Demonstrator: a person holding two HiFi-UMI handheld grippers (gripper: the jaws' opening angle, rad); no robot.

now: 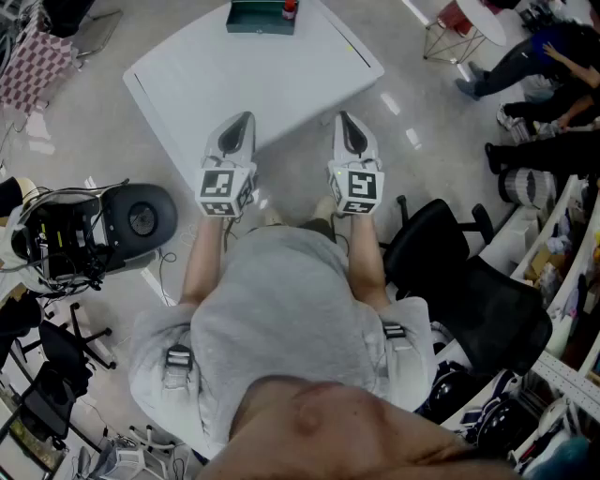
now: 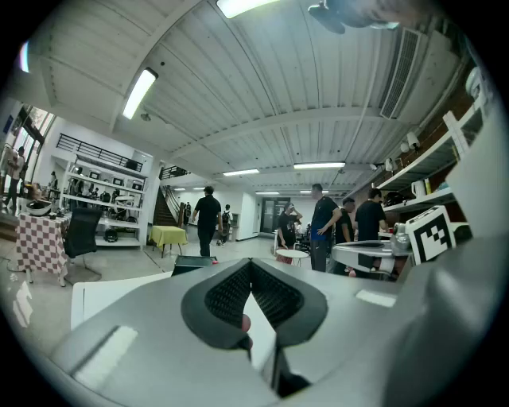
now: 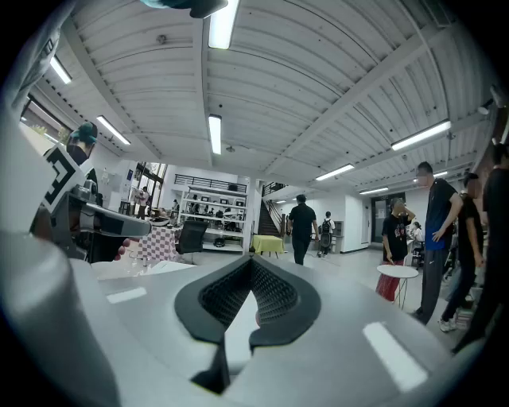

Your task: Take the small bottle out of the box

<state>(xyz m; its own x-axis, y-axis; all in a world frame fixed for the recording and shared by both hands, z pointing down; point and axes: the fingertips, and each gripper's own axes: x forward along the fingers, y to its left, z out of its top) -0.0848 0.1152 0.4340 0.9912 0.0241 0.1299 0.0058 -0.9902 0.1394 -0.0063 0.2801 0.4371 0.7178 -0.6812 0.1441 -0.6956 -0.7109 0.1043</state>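
While the head view has the left gripper (image 1: 246,118) and right gripper (image 1: 343,118) at the near edge of the table (image 1: 187,75), the small bottle (image 1: 289,9) stands in the box (image 1: 255,19) at its far edge. Left gripper view: jaws closed, empty. Right gripper view: the same. The approach seems not yet begun; next comes reaching forward and opening one gripper

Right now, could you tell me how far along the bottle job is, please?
Nothing looks done: the small bottle sits in the box at the far table edge. Nothing is in hand; the left gripper and right gripper are shut, short of the table. Left: reach, grasp, lift it out.
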